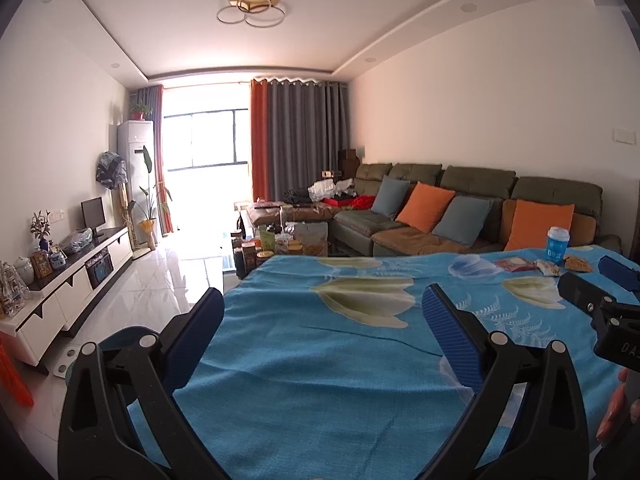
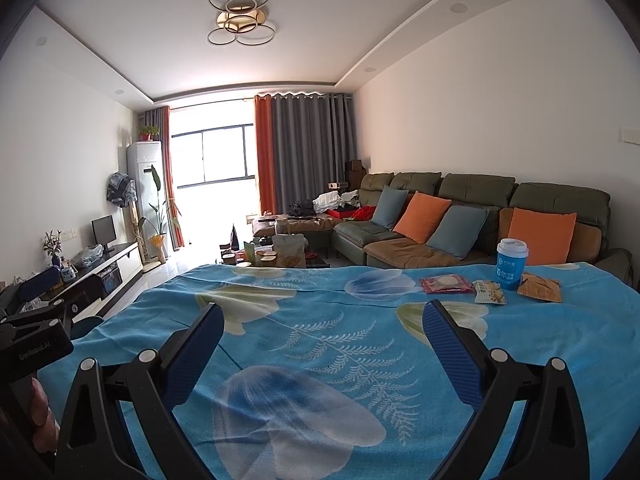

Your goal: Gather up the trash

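Observation:
On the far right of the blue flowered tablecloth (image 2: 320,344) lies the trash: a red snack wrapper (image 2: 445,283), a pale green-and-white wrapper (image 2: 489,292), an orange-brown wrapper (image 2: 540,288) and an upright blue paper cup with a white lid (image 2: 511,264). In the left wrist view the same cup (image 1: 557,244) and wrappers (image 1: 546,267) sit far right. My right gripper (image 2: 323,322) hovers open over the cloth, short and left of the wrappers, holding nothing. My left gripper (image 1: 323,306) is open and empty too, further left.
Behind the table runs a green sofa (image 2: 480,200) with orange and blue cushions. A cluttered coffee table (image 1: 276,244) stands beyond the table's far edge. A white TV cabinet (image 1: 72,280) lines the left wall. A hand (image 1: 618,412) holds the other gripper's handle at the right.

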`<action>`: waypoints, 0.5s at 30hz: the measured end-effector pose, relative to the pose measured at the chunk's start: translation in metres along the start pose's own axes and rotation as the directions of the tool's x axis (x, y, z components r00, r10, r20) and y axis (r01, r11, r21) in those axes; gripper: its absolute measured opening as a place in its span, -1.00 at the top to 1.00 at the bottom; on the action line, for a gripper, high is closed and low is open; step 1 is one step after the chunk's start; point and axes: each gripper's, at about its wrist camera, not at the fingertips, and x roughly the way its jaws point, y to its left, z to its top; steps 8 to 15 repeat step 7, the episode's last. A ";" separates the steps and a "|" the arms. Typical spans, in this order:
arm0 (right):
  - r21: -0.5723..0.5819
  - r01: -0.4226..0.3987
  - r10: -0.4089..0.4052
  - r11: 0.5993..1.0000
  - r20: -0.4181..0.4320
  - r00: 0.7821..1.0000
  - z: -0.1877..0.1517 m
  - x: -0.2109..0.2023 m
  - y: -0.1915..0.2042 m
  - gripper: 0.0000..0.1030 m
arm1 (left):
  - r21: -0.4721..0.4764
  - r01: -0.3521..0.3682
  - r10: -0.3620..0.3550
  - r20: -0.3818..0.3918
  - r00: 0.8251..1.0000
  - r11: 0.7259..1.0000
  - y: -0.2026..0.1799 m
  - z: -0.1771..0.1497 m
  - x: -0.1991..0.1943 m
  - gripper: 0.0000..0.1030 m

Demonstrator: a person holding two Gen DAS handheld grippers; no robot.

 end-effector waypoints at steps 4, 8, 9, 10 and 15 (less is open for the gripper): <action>0.006 0.018 -0.017 1.000 -0.021 1.000 0.000 0.003 -0.007 -0.87 | -0.014 0.040 -0.041 -0.094 0.995 0.999 0.002 -0.001 0.020 -0.89; 0.010 0.042 -0.041 0.999 -0.052 0.998 0.002 0.009 -0.019 -0.87 | -0.029 0.078 -0.082 -0.197 0.977 0.997 0.003 0.000 0.047 -0.89; 0.010 0.042 -0.041 0.999 -0.052 0.998 0.002 0.009 -0.019 -0.87 | -0.029 0.078 -0.082 -0.197 0.977 0.997 0.003 0.000 0.047 -0.89; 0.010 0.042 -0.041 0.999 -0.052 0.998 0.002 0.009 -0.019 -0.87 | -0.029 0.078 -0.082 -0.197 0.977 0.997 0.003 0.000 0.047 -0.89; 0.010 0.042 -0.041 0.999 -0.052 0.998 0.002 0.009 -0.019 -0.87 | -0.029 0.078 -0.082 -0.197 0.977 0.997 0.003 0.000 0.047 -0.89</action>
